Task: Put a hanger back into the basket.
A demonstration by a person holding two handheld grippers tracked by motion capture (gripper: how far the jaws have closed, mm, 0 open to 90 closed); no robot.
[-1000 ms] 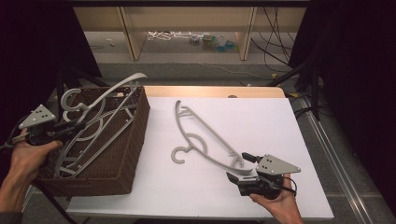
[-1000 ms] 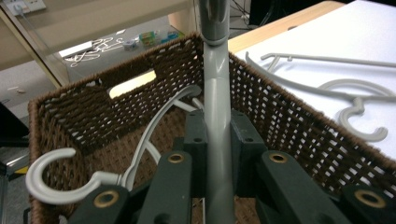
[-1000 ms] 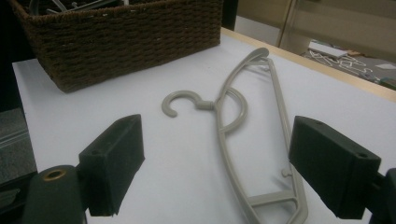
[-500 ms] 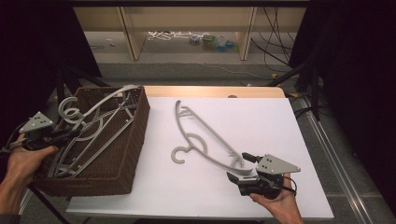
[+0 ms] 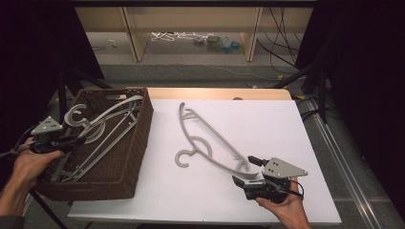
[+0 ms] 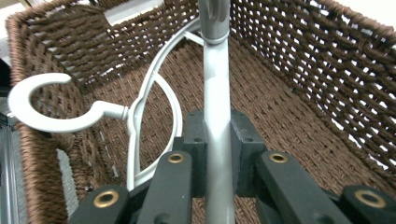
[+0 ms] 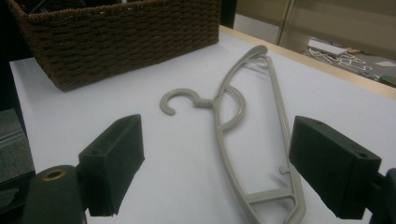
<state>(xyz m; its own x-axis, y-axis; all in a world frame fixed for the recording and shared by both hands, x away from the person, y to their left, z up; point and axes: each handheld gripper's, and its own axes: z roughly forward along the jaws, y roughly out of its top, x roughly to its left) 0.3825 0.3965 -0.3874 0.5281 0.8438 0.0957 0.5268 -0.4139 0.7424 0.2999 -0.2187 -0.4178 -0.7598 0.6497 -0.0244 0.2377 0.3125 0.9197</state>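
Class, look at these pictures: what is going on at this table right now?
A person is working with plastic hangers and a wicker basket. The left tool is shut on a grey hanger inside the basket, beside a white hanger. The right tool is open at the near end of another grey hanger on the table, which lies flat on the white table.

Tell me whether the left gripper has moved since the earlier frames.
Yes: the left gripper, clamped on a grey hanger, has dropped nearer the person along the wicker basket.
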